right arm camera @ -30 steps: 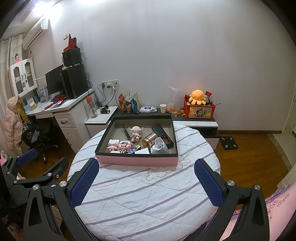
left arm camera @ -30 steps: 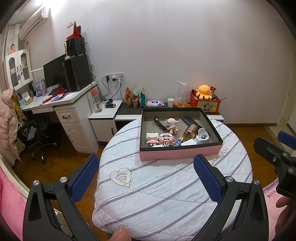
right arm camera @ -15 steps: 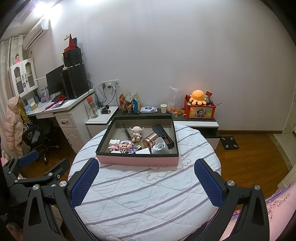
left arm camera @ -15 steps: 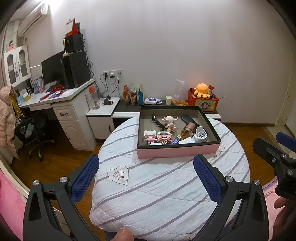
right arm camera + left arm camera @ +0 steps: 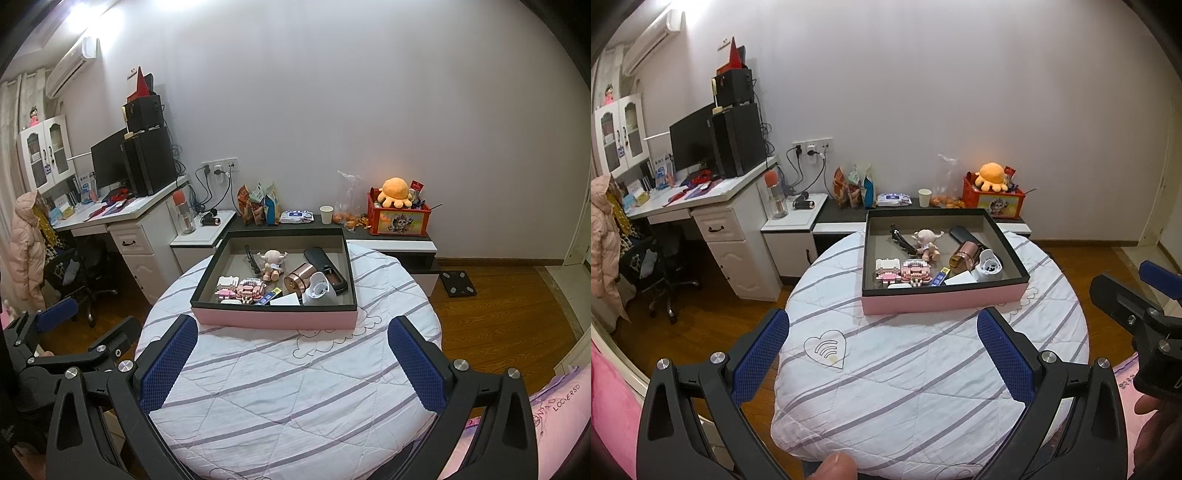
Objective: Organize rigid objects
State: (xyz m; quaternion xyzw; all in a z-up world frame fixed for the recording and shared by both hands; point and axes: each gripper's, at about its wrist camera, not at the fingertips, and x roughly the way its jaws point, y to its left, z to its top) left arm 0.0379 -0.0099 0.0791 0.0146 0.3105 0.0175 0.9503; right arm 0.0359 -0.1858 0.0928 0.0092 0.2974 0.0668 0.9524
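A pink box (image 5: 942, 301) (image 5: 275, 320) with a dark rim sits on the far half of a round table under a striped white cover (image 5: 923, 369) (image 5: 295, 387). Inside lie a small doll (image 5: 926, 242) (image 5: 272, 263), pink brick models (image 5: 905, 271) (image 5: 242, 288), a copper cylinder (image 5: 964, 254) (image 5: 297, 281), a white device (image 5: 989, 266) (image 5: 318, 288), a black remote (image 5: 327, 267) and a black clip (image 5: 901, 240). My left gripper (image 5: 882, 354) and my right gripper (image 5: 293, 360) both hover open over the near side of the table, short of the box, holding nothing.
A white desk (image 5: 701, 206) with a monitor and computer tower stands at the left, with an office chair (image 5: 661, 273) beside it. A low cabinet (image 5: 391, 243) behind the table carries snacks, a cup and an orange plush toy (image 5: 395, 192). A scale (image 5: 460, 282) lies on the wooden floor.
The left wrist view has drifted slightly, so the box sits a little lower and left in it. Both grippers have stayed open; the right one has barely moved.
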